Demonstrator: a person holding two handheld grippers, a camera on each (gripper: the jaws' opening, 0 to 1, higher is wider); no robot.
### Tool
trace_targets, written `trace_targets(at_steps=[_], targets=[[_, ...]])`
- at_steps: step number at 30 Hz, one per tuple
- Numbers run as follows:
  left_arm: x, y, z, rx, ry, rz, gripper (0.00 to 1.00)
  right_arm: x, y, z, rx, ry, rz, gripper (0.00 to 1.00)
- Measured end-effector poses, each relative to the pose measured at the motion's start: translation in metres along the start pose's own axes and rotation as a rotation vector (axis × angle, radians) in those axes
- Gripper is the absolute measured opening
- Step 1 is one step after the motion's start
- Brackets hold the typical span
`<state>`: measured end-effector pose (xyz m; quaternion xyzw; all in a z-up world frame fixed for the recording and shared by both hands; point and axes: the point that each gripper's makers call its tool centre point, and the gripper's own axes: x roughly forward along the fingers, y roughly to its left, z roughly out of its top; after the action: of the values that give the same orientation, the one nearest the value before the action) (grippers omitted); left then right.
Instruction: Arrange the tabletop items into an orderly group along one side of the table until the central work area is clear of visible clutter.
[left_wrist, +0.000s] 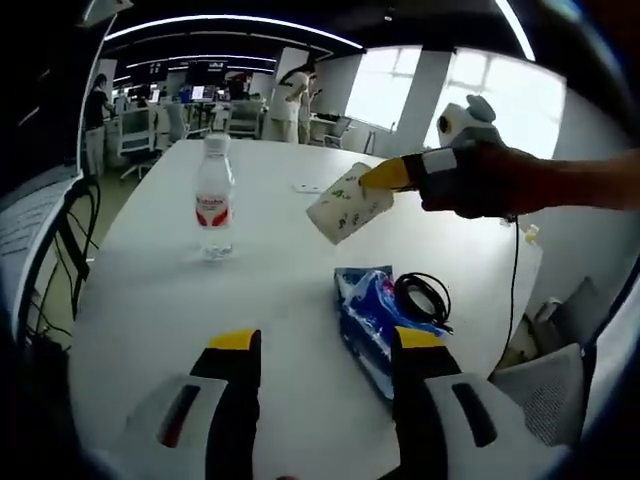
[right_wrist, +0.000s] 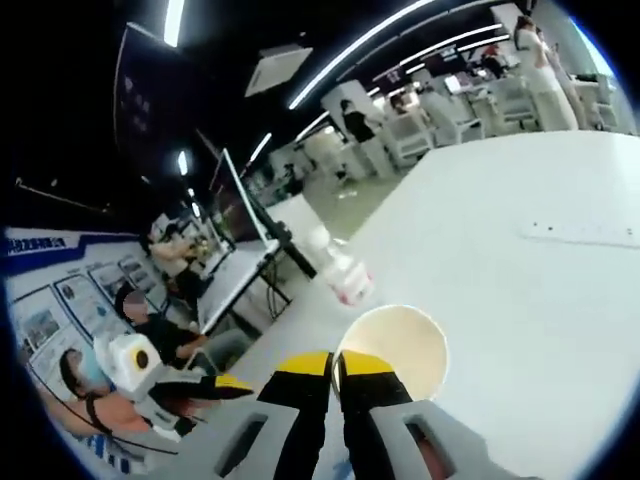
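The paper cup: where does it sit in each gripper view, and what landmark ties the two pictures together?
Left gripper view: the paper cup hangs tilted above the white table, right of centre, pinched at its rim by the right gripper.
Right gripper view: the cup is at bottom centre, seen mouth-on, just past the shut yellow fingertips.
Shared landmark: the water bottle, left of the cup in the first, just beyond the cup in the second.

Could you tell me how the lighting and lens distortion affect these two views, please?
Left gripper view: bright windows blow out behind the paper cup; the white table curves from fisheye distortion. Right gripper view: ceiling light strips streak and bend; the water bottle looks soft.
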<state>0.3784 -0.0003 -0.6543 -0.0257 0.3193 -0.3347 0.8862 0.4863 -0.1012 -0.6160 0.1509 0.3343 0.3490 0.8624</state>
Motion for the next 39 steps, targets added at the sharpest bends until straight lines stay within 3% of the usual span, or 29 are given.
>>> trace_targets(at_steps=[5,14,25,32,39], targets=[[0.000,0.003,0.000,-0.004,-0.010,0.005,0.51,0.023,-0.008,-0.012,-0.113,0.101,-0.036,0.00],[0.002,0.004,-0.004,0.025,0.011,-0.014,0.51,0.057,-0.008,-0.036,-0.322,0.266,-0.025,0.00],[-0.001,0.011,-0.015,-0.010,0.016,-0.004,0.51,0.083,-0.014,-0.044,-0.444,0.340,-0.038,0.00],[-0.002,0.016,-0.015,-0.020,0.013,0.001,0.50,0.100,-0.014,-0.044,-0.676,0.410,-0.049,0.00],[-0.002,0.016,-0.019,-0.034,0.018,-0.007,0.50,0.114,-0.020,-0.040,-0.697,0.404,-0.078,0.00]])
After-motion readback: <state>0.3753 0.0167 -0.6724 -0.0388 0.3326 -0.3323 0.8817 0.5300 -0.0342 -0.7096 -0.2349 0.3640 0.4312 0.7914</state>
